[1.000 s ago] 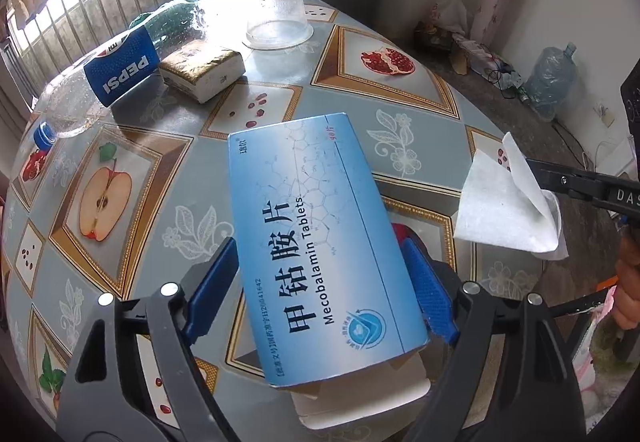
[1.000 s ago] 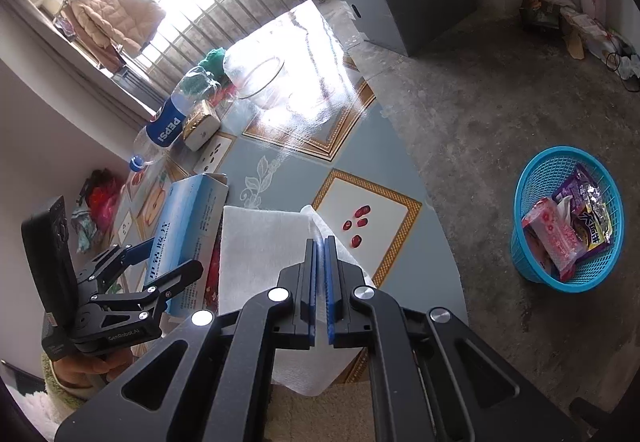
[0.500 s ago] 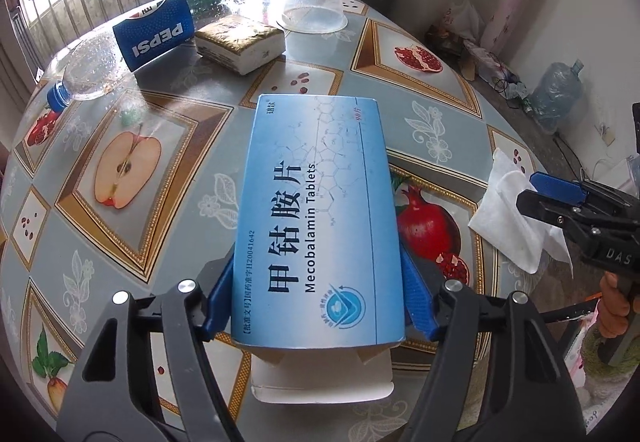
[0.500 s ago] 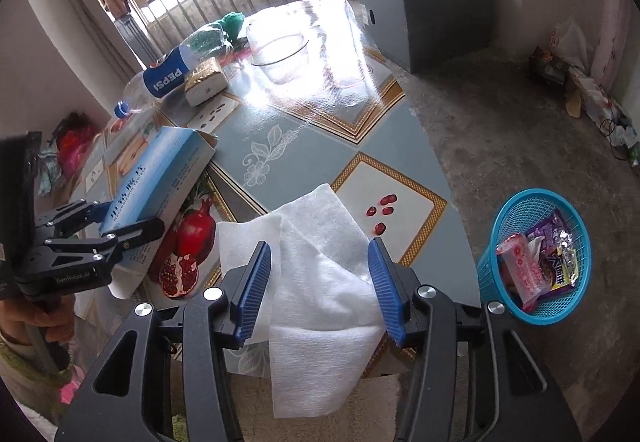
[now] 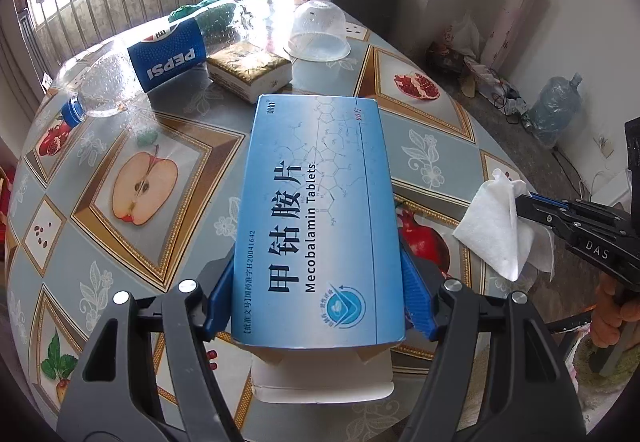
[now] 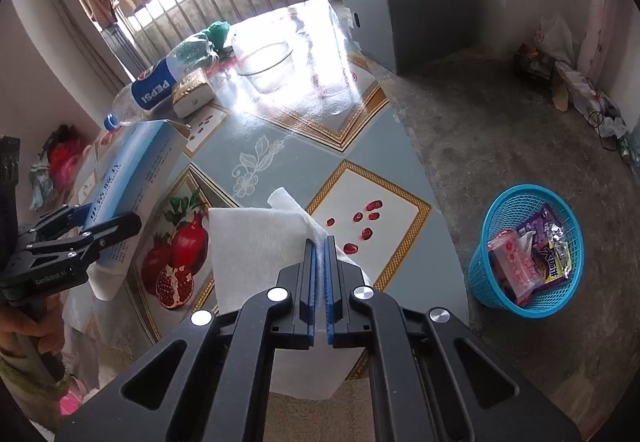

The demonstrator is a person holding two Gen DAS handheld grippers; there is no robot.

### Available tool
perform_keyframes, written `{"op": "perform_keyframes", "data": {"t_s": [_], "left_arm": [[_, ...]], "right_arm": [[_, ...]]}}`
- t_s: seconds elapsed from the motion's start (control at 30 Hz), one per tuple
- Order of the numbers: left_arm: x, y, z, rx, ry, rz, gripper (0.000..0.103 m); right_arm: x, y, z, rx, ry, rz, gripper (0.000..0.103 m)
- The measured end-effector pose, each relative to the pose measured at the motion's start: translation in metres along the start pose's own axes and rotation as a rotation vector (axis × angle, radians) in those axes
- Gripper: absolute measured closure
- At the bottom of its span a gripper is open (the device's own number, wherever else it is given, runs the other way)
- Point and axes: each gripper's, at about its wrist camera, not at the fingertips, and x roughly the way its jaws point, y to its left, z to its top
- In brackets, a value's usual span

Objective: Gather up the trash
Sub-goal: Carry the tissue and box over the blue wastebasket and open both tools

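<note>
While both claws are loaded, the risks run as follows, left to right:
Left gripper (image 5: 316, 306): clamped across the blue tablet box (image 5: 316, 218), lifted over the table (image 5: 436, 146); its open flap hangs, so a tilt could spill anything inside.
Right gripper (image 6: 319, 262): jaws have just closed, pinching only a fold of the white tissue (image 6: 256, 242); a quick swing could tear it or slip it free.
Blue basket (image 6: 486, 226): on the floor, well apart; light tissue may drift and miss.

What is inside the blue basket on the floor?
The blue basket holds wrappers: a pink-and-red packet and a purple foil one. Anything underneath them is covered, so I cannot tell.
</note>
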Motion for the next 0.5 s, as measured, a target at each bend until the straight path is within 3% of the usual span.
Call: {"op": "perform_keyframes", "data": {"t_s": [0.23, 0.5], "left_arm": [[-0.027, -0.019, 0.017, 0.025, -0.073, -0.042, 0.037], [-0.039, -0.069, 0.038, 0.099, -0.123, -0.120, 0.037]], "right_arm": [[-0.038, -0.029, 0.008, 0.127, -0.108, 0.081, 0.100], [-0.075, -0.078, 0.003, 0.254, -0.216, 0.072, 0.100]]}}
